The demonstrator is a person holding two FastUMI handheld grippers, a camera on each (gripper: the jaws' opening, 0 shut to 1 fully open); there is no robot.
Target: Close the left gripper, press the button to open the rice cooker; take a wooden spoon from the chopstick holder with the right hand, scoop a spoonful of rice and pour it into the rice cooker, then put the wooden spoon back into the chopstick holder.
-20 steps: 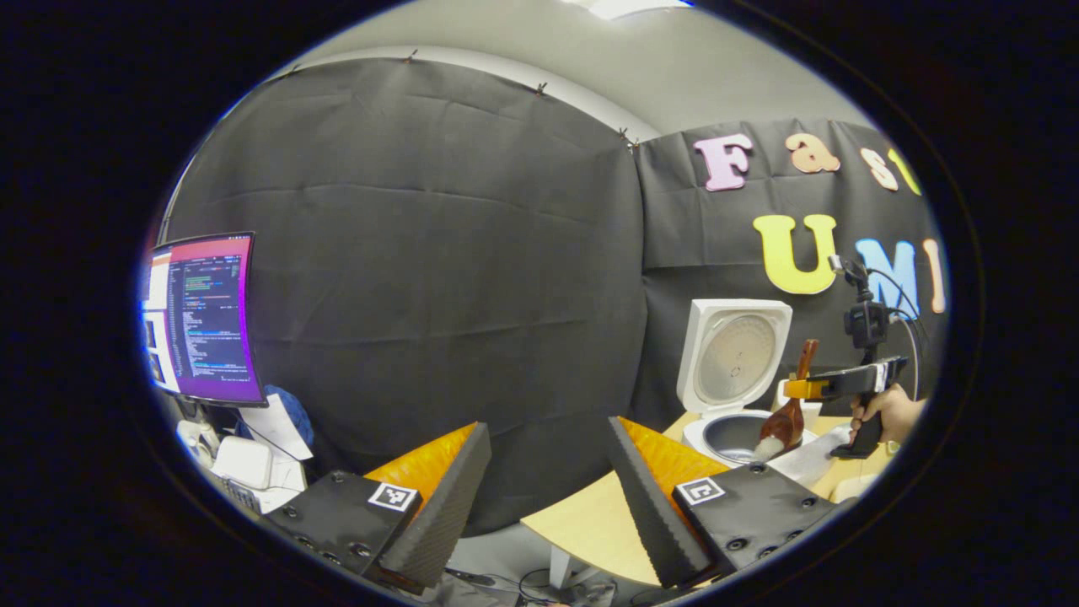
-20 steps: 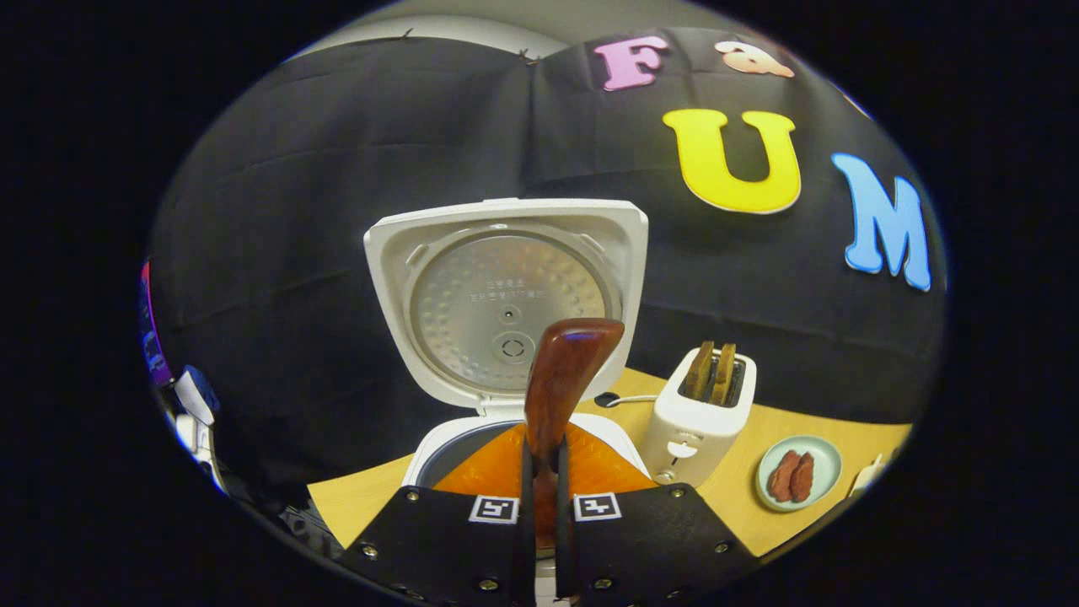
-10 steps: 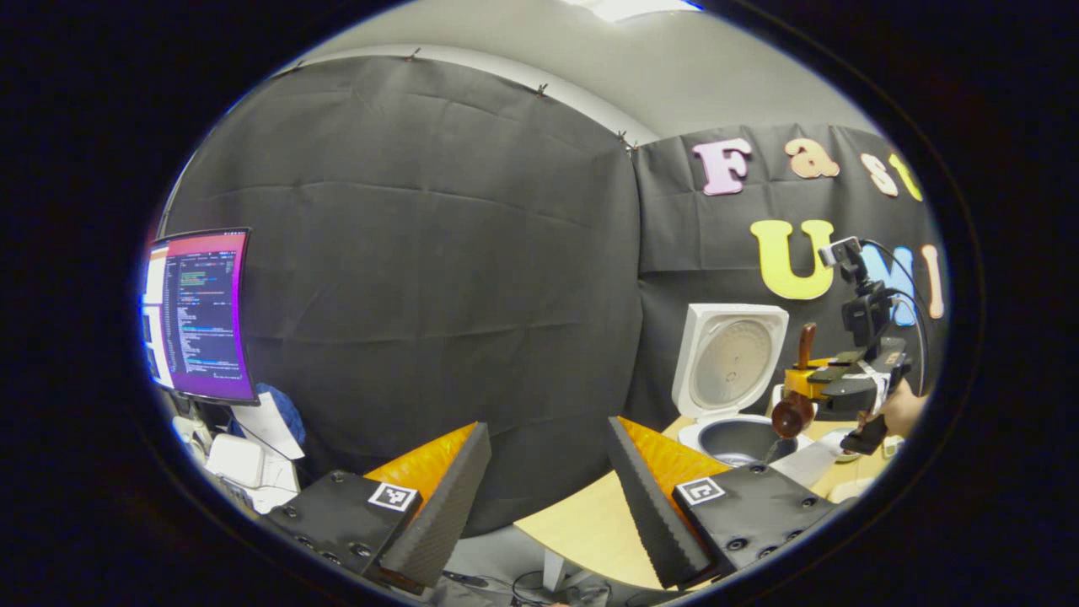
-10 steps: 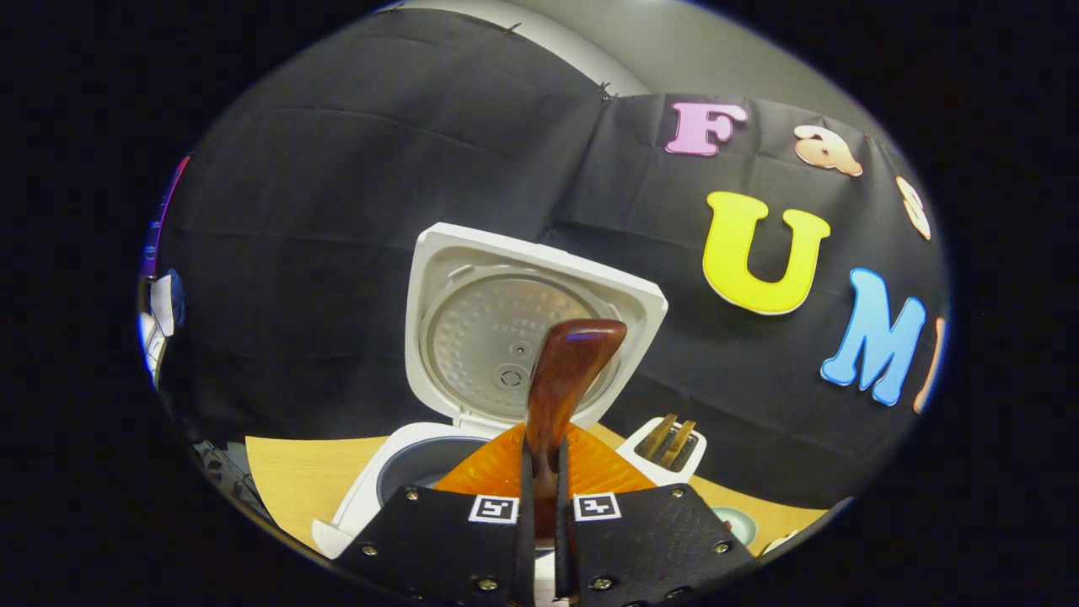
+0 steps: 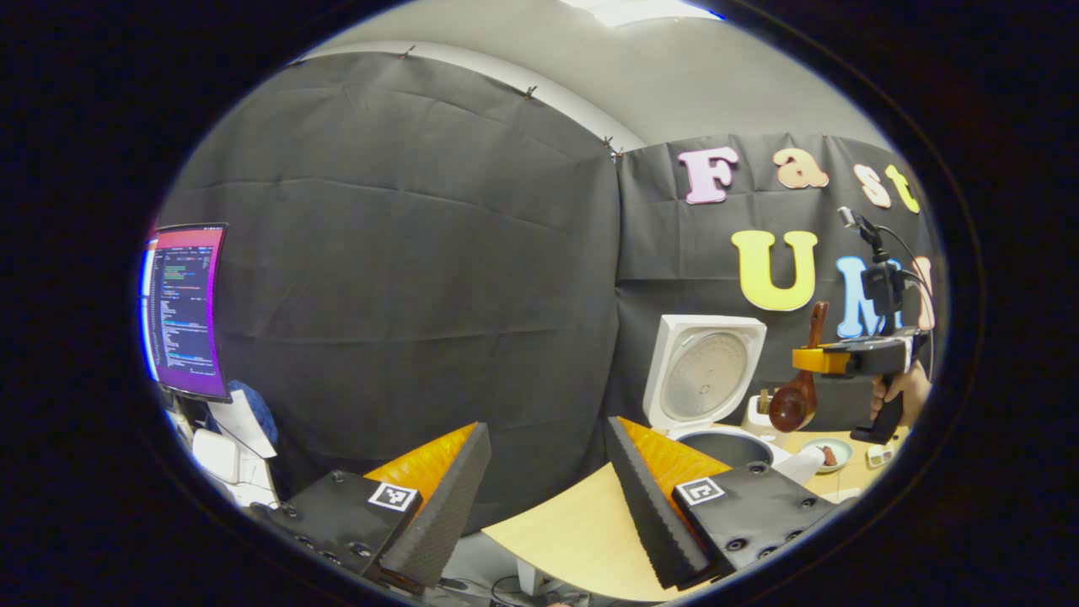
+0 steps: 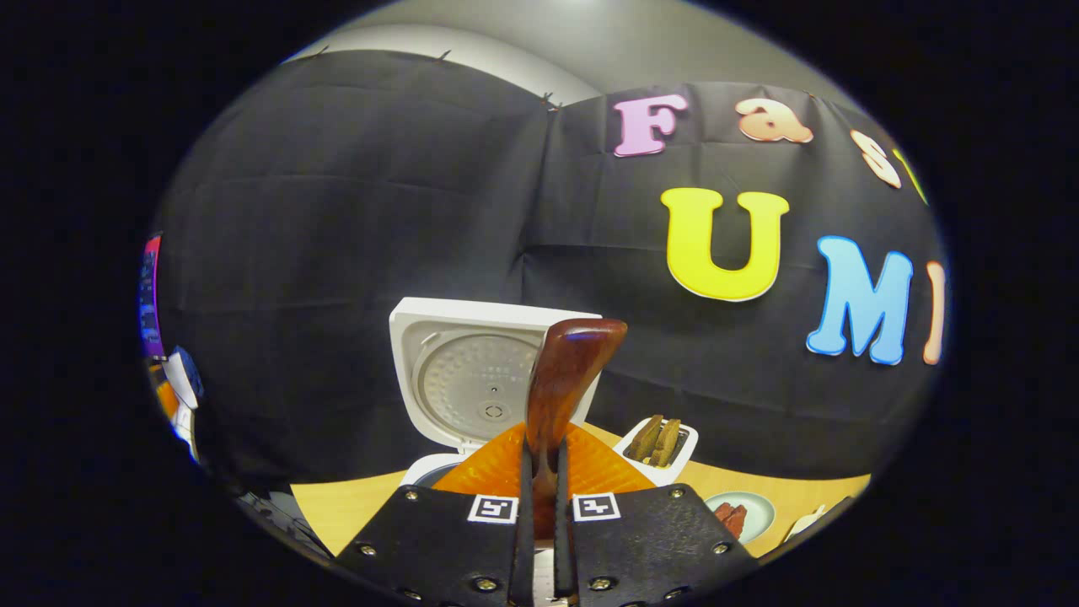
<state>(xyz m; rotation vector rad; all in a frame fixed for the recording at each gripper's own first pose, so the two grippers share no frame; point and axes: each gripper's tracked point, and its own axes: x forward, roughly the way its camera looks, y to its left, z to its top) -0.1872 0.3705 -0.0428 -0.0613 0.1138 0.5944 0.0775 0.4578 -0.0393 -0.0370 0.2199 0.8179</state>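
Glossy wooden spoon point(image 6: 563, 384), ribbed gripper point(image 6: 539, 539)

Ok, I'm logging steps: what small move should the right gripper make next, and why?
Probably carry the wooden spoon rightward, away from the rice cooker, toward the chopstick holder. The right gripper grips its handle, the bowl hangs raised beside the open cooker and looks empty, so returning it remains.

the left gripper view looks level from beyond the table's point(image 5: 582, 531) near-left edge, facing the black cloth wall, with a monitor point(image 5: 181, 308) far to its left. the right gripper view sits closer, above the table, tilted slightly up toward the same wall. both share the open rice cooker point(image 5: 704, 379) point(image 6: 476, 384) and the toaster point(image 6: 657, 438).
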